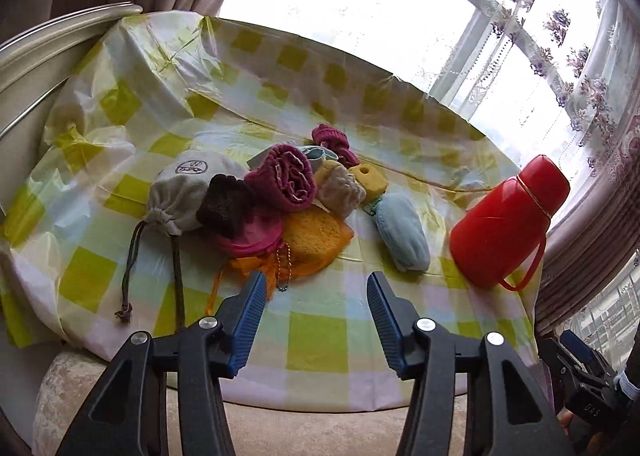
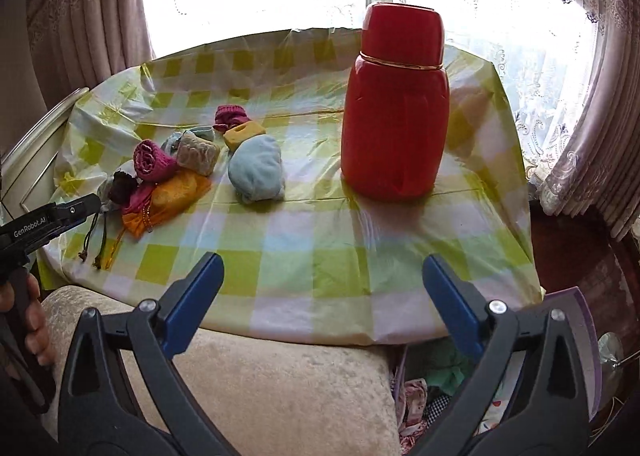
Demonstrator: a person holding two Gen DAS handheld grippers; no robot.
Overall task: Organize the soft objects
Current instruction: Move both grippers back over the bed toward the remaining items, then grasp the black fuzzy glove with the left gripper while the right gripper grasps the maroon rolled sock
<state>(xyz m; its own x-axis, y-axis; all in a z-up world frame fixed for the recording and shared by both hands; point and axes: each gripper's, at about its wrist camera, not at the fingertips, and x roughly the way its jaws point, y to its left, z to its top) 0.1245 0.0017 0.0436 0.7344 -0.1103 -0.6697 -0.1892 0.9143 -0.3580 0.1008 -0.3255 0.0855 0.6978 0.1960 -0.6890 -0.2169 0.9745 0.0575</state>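
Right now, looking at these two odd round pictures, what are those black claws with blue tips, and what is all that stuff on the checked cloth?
There is no robot here. A person holds a hand tool in each hand, each with two black fingers and blue pads, and each with a wide-angle camera looking along its fingers. One picture comes from the left gripper, the other from the right gripper. Both are open and hold nothing.

On the checked tablecloth lies a heap of soft things: a grey drawstring pouch, a rolled magenta cloth, an orange mesh bag and a yellow sponge. A light blue bundle lies beside the heap, and a red flask stands upright apart from them.
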